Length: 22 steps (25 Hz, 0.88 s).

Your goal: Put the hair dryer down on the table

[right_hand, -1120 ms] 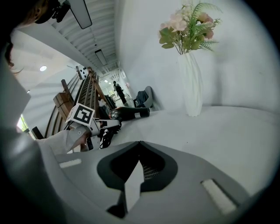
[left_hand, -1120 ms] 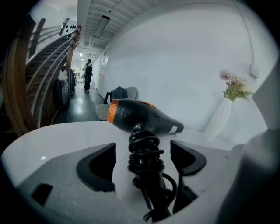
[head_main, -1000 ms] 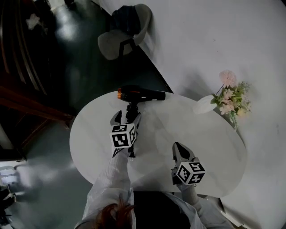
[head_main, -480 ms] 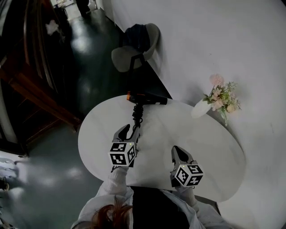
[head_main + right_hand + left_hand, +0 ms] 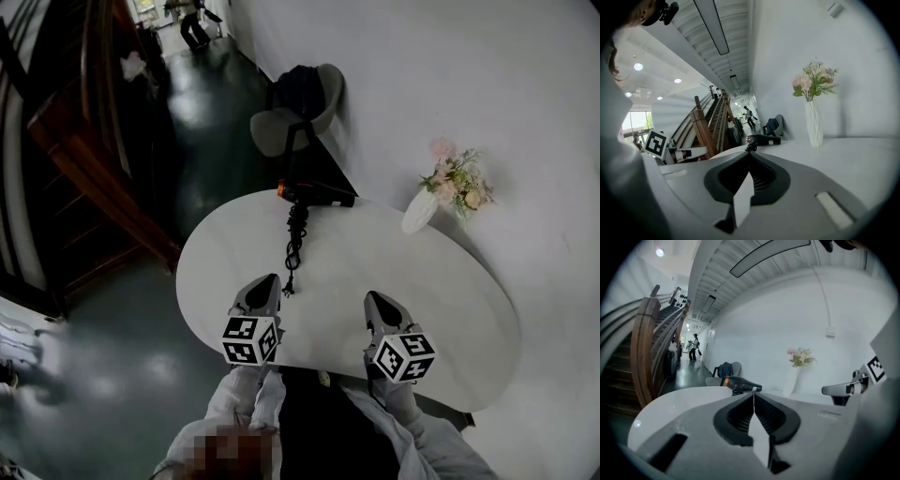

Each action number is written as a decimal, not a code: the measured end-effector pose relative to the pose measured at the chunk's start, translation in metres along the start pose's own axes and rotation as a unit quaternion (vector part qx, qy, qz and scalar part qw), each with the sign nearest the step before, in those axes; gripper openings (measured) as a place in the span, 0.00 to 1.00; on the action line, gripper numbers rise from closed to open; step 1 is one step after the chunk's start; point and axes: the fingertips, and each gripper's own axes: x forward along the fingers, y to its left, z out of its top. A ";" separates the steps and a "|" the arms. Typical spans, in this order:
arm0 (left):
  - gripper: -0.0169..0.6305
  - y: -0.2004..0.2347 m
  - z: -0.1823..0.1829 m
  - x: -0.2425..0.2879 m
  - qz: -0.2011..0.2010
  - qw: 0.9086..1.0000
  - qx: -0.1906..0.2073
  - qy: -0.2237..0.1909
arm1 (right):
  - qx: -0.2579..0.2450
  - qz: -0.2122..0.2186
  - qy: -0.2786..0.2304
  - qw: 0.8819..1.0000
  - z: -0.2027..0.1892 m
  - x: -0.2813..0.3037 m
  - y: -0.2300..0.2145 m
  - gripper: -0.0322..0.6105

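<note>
The black hair dryer (image 5: 314, 193) with an orange rear end lies on its side at the far edge of the white oval table (image 5: 450, 291). Its black cord (image 5: 294, 239) trails toward me across the tabletop. The dryer also shows far ahead in the left gripper view (image 5: 740, 384) and the right gripper view (image 5: 763, 139). My left gripper (image 5: 263, 291) hovers near the table's front edge, well short of the dryer; its jaws have just been closing and now meet with nothing between them (image 5: 753, 397). My right gripper (image 5: 379, 307) is beside it, also shut and empty (image 5: 749, 157).
A white vase of pink flowers (image 5: 436, 192) stands at the table's far right. A grey chair (image 5: 291, 117) with a dark garment sits behind the table by the white wall. A wooden staircase (image 5: 89, 141) rises at the left; people stand far down the hall.
My left gripper let go of the dryer's handle area, drew back toward me and shut. My right gripper pulled back slightly too. The dryer stays on the table.
</note>
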 end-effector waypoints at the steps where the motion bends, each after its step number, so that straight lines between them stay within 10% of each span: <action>1: 0.03 -0.002 -0.001 -0.008 0.000 1.000 0.003 -0.005 | -0.005 0.005 -0.004 1.000 0.000 -0.006 0.003 0.06; 22: 0.03 -0.030 -0.032 -0.078 -0.016 1.000 0.009 -0.025 | -0.050 0.033 -0.001 0.998 -0.031 -0.051 0.037 0.06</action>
